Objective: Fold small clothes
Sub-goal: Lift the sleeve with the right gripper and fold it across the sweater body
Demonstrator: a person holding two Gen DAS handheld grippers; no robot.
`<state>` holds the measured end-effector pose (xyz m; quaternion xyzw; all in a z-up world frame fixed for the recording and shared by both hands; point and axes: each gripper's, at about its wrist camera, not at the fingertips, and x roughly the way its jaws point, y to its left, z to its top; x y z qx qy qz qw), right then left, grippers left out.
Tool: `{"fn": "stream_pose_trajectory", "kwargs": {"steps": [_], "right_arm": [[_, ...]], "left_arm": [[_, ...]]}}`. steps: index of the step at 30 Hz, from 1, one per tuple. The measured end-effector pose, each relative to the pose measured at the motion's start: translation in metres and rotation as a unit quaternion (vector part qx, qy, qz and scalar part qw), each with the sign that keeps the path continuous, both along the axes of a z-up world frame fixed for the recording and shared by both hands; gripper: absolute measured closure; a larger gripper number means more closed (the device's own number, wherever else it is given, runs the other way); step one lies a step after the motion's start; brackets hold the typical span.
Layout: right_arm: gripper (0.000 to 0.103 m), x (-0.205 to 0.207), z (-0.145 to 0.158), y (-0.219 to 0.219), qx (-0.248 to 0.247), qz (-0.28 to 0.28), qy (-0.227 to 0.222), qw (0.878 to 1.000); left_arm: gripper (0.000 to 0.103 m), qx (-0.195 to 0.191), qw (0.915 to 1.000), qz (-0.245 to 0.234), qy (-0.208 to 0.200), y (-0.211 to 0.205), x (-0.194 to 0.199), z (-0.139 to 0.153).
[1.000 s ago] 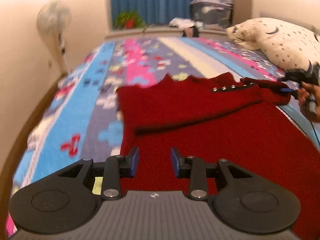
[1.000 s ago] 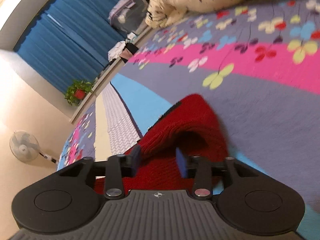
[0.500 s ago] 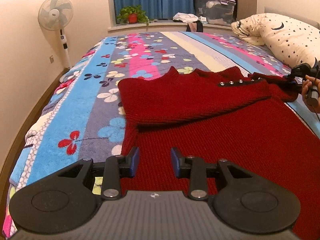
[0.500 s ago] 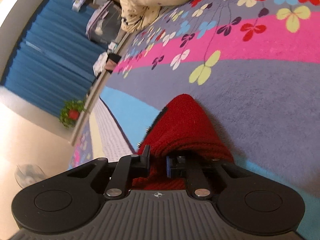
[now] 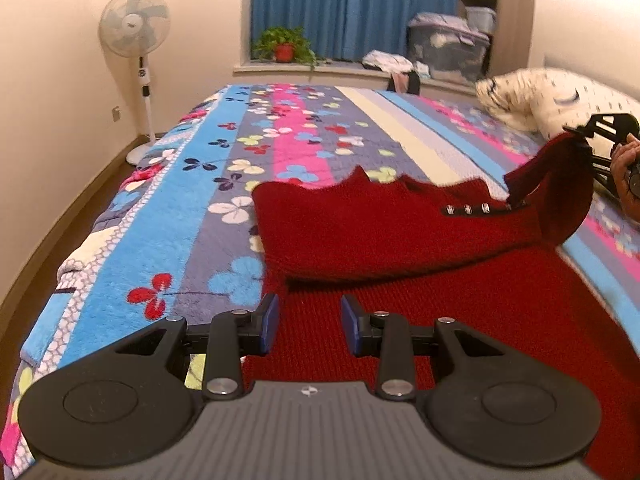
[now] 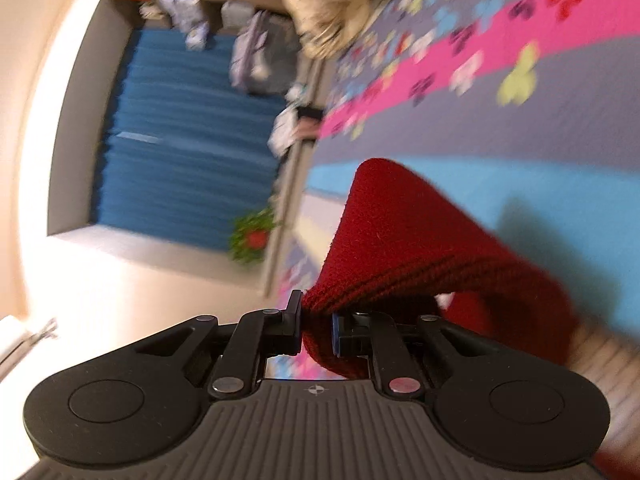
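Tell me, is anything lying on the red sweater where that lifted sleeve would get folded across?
Nothing visible. The right gripper is shut on the sleeve and holds it above the bedspread. The red sweater lies bare across its body. The left gripper hovers open over the near edge, and the pillow sits off to the side.

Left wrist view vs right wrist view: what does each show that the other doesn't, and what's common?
Only the left wrist view: the red sweater's body spread on the bed with its row of metal buttons, the open, empty left gripper over it, and the standing fan.

Only the right wrist view: the right gripper pinching the sweater's cuff close up.

Both: sweater, floral blanket, blue curtain, potted plant, pillow.
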<state>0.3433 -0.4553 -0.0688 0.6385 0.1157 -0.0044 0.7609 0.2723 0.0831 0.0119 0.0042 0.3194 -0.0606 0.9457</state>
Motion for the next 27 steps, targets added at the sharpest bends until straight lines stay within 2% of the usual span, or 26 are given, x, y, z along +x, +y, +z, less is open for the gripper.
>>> {"fn": "stream_pose_trajectory", "kwargs": {"steps": [4,6,8,9,10,11,13,14,15,17,20,23,25,27], "right_arm": [[0.089,0.008,0.034,0.074,0.043,0.069,-0.066,0.995],[0.089,0.01,0.035,0.117,0.083,0.113,-0.093,0.986],[0.089,0.012,0.025,0.16,0.091,0.152,-0.087,0.98],[0.087,0.015,0.014,0.183,0.078,0.176,-0.066,0.979],[0.082,0.02,-0.002,0.205,0.064,0.204,-0.03,0.977],[0.077,0.024,-0.022,0.225,0.05,0.235,0.025,0.97],[0.075,0.026,-0.061,0.256,0.012,0.302,0.15,0.941],[0.075,0.021,-0.071,0.264,-0.015,0.33,0.184,0.926],[0.075,0.014,-0.074,0.268,-0.045,0.348,0.192,0.917],[0.075,-0.002,-0.064,0.261,-0.097,0.362,0.17,0.912],[0.072,-0.023,-0.044,0.223,-0.155,0.336,0.134,0.919],[0.059,-0.038,-0.026,0.167,-0.216,0.247,0.139,0.934],[0.059,-0.04,-0.026,0.132,-0.223,0.185,0.158,0.944],[0.059,-0.036,-0.028,0.102,-0.21,0.138,0.168,0.953]], "left_arm": [[0.065,-0.023,0.9995,0.02,-0.005,0.014,-0.001,0.008],[0.065,-0.033,0.999,0.03,-0.006,0.022,-0.001,0.011],[0.065,-0.045,0.9982,0.039,-0.002,0.029,-0.001,0.013],[0.065,-0.053,0.9976,0.044,0.002,0.033,0.0,0.013],[0.065,-0.059,0.9971,0.047,0.006,0.036,0.001,0.013],[0.065,-0.065,0.9966,0.05,0.009,0.038,0.002,0.013],[0.065,-0.074,0.9956,0.054,0.014,0.042,0.003,0.013],[0.065,-0.076,0.9954,0.056,0.016,0.044,0.003,0.013],[0.065,-0.08,0.9949,0.058,0.019,0.045,0.003,0.014],[0.065,-0.091,0.9939,0.058,0.024,0.047,0.005,0.015],[0.065,-0.104,0.9927,0.057,0.023,0.048,0.006,0.017],[0.065,-0.096,0.9936,0.052,0.026,0.043,0.007,0.015],[0.065,-0.09,0.9944,0.048,0.027,0.039,0.009,0.014],[0.065,-0.084,0.9949,0.048,0.028,0.037,0.009,0.012]]}}
